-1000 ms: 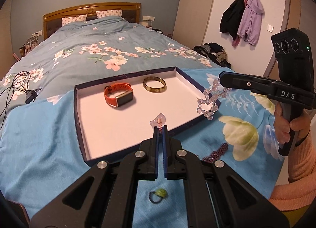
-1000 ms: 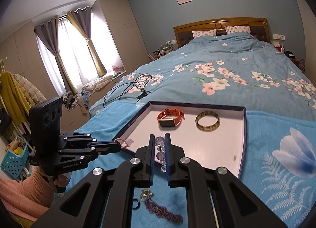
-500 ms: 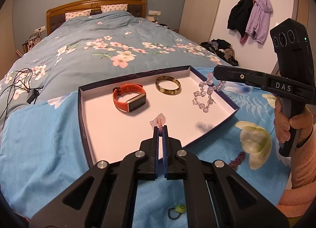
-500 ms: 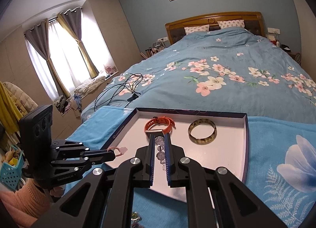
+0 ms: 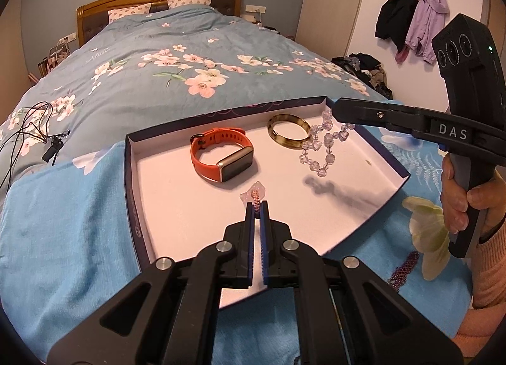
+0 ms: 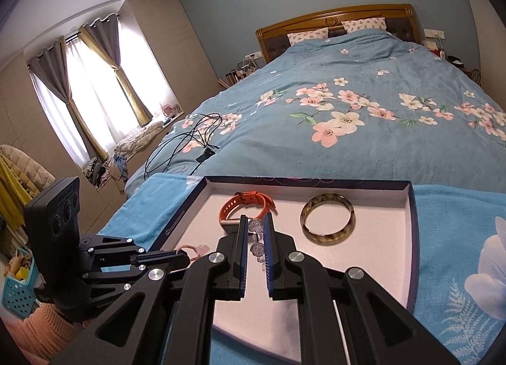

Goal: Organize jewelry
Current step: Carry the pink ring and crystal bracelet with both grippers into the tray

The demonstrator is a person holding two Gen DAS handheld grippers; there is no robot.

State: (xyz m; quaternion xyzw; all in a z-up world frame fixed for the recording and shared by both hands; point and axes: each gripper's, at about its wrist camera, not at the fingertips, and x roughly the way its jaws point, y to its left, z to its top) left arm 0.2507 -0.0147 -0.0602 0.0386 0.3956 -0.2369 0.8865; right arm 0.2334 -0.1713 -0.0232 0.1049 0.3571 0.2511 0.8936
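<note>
A shallow dark-rimmed tray [image 5: 131,175] w/ white floor is set on a blue cloth on the bed. Inside, L to R: orange watch [image 5: 221,156], tortoiseshell bangle [image 5: 287,132], clear bead bracelet [image 5: 322,146]. A pink cord charm [image 5: 256,195] is pinched by the left gripper [image 5: 257,207], jaws nearly closed on it, held above the tray's near-middle floor. The bead bracelet is gripped by the right gripper [image 5: 336,110], jaws closed on its top beads; it's hung over the tray's far R part, beside the bangle. A dark purple bead strand [image 5: 404,267] is seen on the cloth, R of the tray.
</note>
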